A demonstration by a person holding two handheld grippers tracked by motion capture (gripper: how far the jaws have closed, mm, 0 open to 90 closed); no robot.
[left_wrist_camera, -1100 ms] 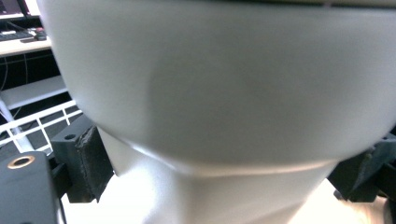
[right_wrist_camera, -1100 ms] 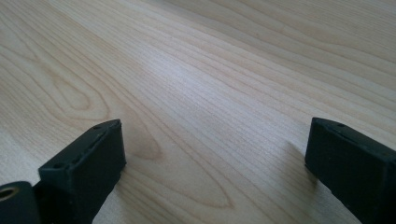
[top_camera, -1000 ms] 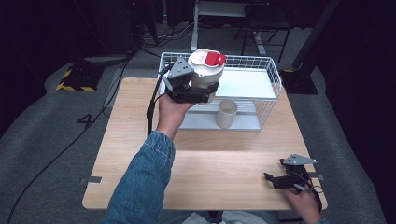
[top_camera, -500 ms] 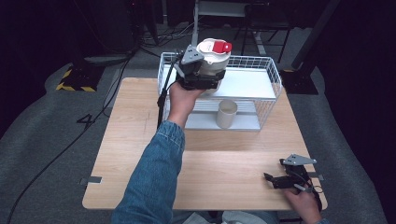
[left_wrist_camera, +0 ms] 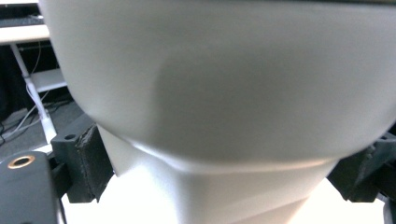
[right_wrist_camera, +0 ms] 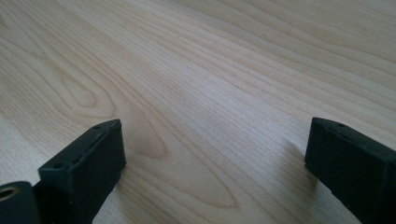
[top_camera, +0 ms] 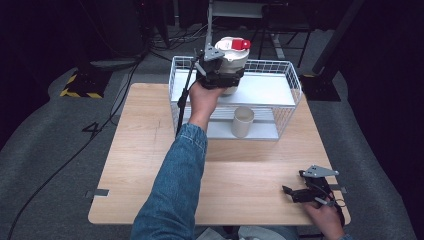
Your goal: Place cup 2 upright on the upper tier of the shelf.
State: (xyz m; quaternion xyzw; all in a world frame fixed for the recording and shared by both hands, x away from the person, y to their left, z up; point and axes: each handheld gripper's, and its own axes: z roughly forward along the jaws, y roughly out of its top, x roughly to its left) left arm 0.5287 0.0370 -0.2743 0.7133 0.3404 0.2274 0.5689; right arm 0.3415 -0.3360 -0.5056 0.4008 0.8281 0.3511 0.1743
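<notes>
Near the person, far from the wire basket [top_camera: 290, 87], the right tool [top_camera: 300, 194] rests on the wooden bench [top_camera: 145, 150] with its jaws apart and nothing between them. A beige cup [top_camera: 243, 121] stands inside the basket. Above the basket's back corner, the left tool [top_camera: 223, 75] squeezes a white jar [top_camera: 231, 56] with a red lid.

Lit tabletop, dark surroundings, blurred close-ups

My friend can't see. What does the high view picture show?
A person's left tool holds a white container with a red lid over a white wire basket on a wooden table. A beige cup sits inside; the right tool rests open nearby.
</notes>
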